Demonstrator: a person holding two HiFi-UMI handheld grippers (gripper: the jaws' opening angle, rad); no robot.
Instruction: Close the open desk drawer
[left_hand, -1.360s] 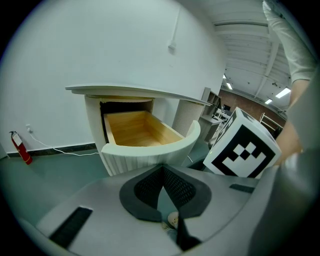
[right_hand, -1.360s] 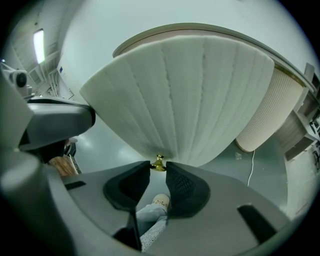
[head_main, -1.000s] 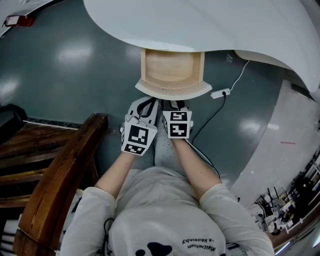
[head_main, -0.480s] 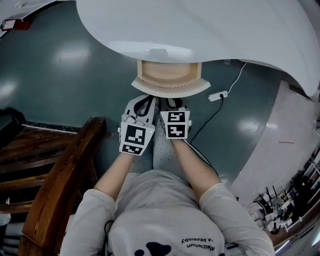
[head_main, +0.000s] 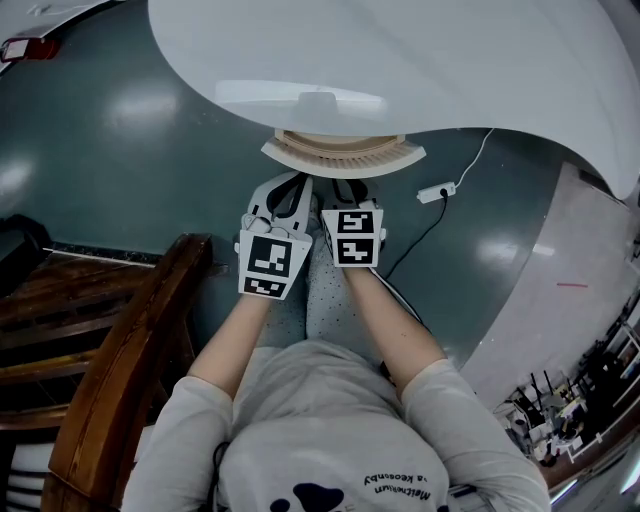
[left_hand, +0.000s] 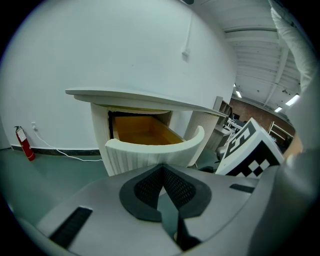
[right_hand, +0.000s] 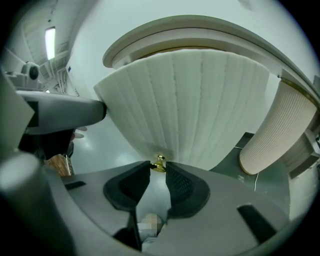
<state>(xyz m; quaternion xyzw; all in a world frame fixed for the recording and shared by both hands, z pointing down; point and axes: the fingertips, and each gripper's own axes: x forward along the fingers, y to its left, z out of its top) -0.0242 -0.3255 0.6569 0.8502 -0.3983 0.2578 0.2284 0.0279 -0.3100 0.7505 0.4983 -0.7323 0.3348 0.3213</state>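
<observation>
Straight ahead of the clenched left gripper (left_hand: 161, 169), with nothing between its fingertips: drawer (left_hand: 150, 152) under the white desk top (left_hand: 145, 97), showing only bare honey-coloured wood inside. Curved, ribbed cream front standing a little out from under that top, with a small brass knob (right_hand: 159, 161) low at its middle. Right gripper (right_hand: 158, 168) grasping the knob, pinched between the very tips of its fingers.

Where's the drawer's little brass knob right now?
In the right gripper view, the knob sits low on the ribbed drawer front, pinched between the tips of the right hand-held gripper.
</observation>
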